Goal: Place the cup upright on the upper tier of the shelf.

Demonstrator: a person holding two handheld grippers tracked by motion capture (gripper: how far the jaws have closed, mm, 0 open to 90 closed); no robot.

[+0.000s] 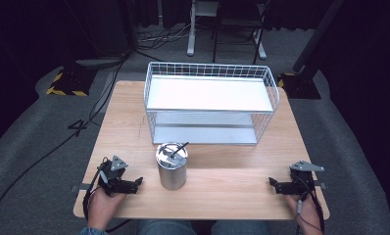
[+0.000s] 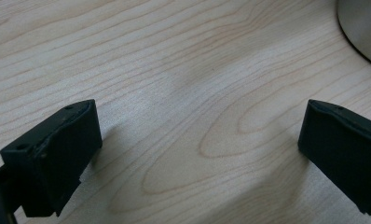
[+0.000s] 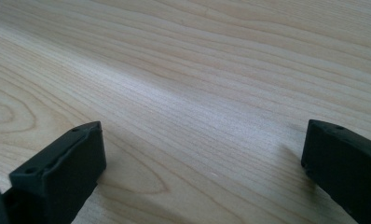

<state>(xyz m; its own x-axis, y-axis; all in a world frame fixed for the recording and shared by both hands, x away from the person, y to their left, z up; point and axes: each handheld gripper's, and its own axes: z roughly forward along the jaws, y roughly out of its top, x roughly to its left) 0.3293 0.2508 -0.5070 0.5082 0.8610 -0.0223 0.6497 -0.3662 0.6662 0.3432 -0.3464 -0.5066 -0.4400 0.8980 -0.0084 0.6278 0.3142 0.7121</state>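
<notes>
Black jaws of the left tool [image 1: 136, 183] stand wide apart and empty, low on the desk [image 1: 222, 181], aimed at the steel canister [image 1: 172, 166] just beside them. The right tool [image 1: 273, 182] rests equally spread, well apart. Best approach level, squaring the jaws around the canister's middle before closing, below the wire rack [image 1: 210, 100].

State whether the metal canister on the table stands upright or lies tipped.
Upright: the metal canister stands on its base on the table, lid facing up.

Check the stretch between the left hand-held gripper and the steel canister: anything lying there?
Nothing: in the high view, bare wooden table separates the left hand-held gripper from the steel canister. The left gripper view also shows bare wood.
</notes>
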